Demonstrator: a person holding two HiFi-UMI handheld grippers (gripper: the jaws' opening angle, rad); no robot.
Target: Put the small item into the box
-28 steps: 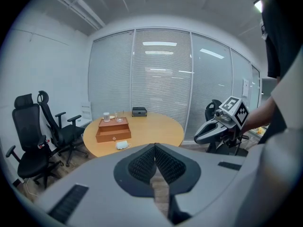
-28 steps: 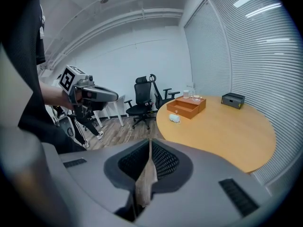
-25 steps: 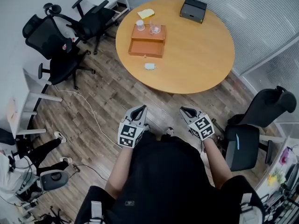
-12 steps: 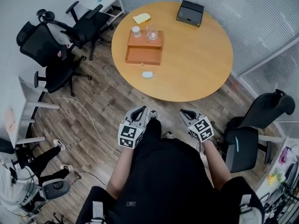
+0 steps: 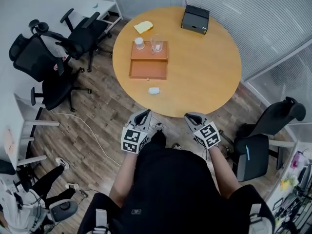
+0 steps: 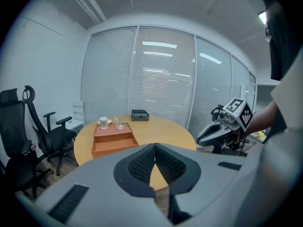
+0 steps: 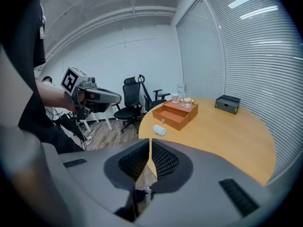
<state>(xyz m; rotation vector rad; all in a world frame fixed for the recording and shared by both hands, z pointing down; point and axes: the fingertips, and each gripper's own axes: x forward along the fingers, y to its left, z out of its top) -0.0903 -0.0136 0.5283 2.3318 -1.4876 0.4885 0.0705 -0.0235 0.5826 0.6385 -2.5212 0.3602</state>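
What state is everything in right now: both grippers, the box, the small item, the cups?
Left gripper: shut, empty.
Right gripper: shut, empty.
Orange box: drawer pulled open, looks empty.
Small white item: lying on the table in front of the drawer, outside the box.
White cup: upright on the box top.
Glass: upright on the box top.
Black case: closed, on the table's far side.

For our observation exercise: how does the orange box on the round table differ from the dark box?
The orange box is larger and open at its near half; the dark box is smaller and looks closed. The orange box carries a white cup and a glass; the dark box carries nothing. Both are rectangular and rest on the round table.
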